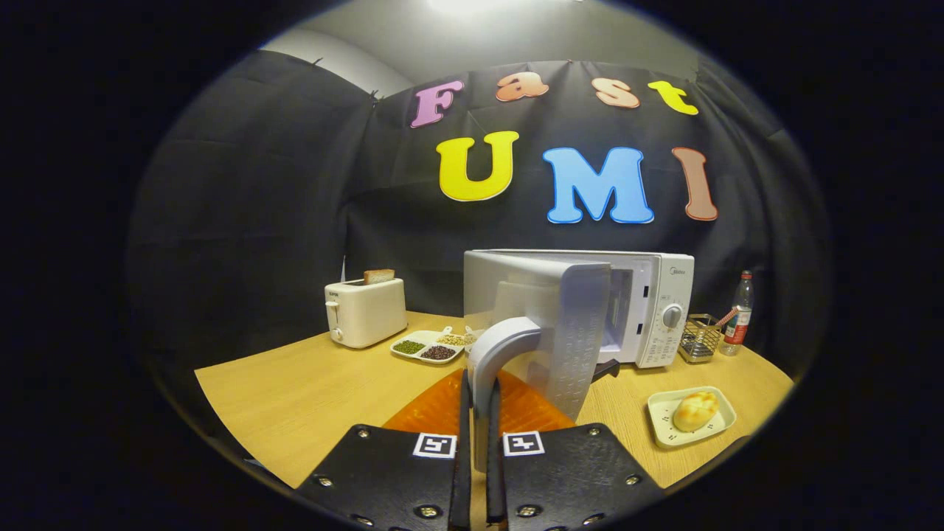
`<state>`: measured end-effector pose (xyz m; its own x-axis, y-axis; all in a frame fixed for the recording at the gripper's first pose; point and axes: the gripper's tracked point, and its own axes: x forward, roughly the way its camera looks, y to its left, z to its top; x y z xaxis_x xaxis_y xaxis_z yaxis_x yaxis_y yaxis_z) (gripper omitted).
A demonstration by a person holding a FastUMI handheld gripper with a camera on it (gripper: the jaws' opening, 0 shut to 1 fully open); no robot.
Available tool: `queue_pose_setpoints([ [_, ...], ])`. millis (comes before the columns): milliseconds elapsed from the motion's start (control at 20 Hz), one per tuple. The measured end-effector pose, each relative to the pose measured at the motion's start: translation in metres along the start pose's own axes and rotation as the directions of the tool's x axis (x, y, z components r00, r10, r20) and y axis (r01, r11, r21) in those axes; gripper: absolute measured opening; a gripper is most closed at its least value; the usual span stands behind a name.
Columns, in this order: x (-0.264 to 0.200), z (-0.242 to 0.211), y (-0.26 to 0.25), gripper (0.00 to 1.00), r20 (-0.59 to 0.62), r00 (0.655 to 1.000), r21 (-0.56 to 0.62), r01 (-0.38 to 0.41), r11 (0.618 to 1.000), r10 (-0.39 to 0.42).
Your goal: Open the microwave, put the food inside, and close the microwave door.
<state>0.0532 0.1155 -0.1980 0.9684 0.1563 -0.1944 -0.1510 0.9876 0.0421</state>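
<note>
Black cloth walls enclose the booth, and a wooden table (pixel 295 383) carries all the items under inspection. On it stands the microwave (pixel 656 302), its door (pixel 560 332) swung well out toward the camera, so the cavity behind is exposed at the right of the door. The tool (pixel 479 435) has its two fingers drawn close together on the door's curved handle (pixel 498 346), which runs down between them; both fingers appear to press on it, though the fisheye distortion at this close range makes the contact hard to confirm fully.

Status: the opening step looks largely complete. Loading and closing are not yet done. The food, a bread roll (pixel 695 410), sits on a small plate (pixel 664 431) on the table, to the right of the fingers and in front of the microwave, well apart from the tool and untouched.

Other items, none involved: a toaster (pixel 365 313) with a slice in its slot beyond the fingers to the left, a divided dish of beans (pixel 428 346) just beside it, an orange mat (pixel 435 409) under the door, a wire basket (pixel 699 338) and a bottle (pixel 740 313) to the right of the microwave.

Remaining, by my judgement: release the handle, fetch the plate, place it in the cavity, shut the door.
</note>
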Motion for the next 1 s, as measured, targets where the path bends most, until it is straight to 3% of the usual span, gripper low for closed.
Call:
queue_pose_setpoints([
  [250,-0.001,0.001,0.034,0.09,0.017,0.997,-0.004,0.073,0.997,-0.073],
  [400,0.002,0.001,0.061,0.09,0.051,0.983,0.041,0.176,0.983,-0.178],
  [650,0.013,0.002,0.114,0.09,0.122,0.945,0.020,0.303,0.953,-0.303],
  [850,0.021,0.003,0.130,0.09,0.128,0.936,0.036,0.326,0.945,-0.328],
  [950,0.018,0.003,0.126,0.21,0.121,0.940,0.038,0.317,0.948,-0.319],
  [1000,0.017,0.002,0.126,0.35,0.113,0.945,0.035,0.305,0.952,-0.307],
])
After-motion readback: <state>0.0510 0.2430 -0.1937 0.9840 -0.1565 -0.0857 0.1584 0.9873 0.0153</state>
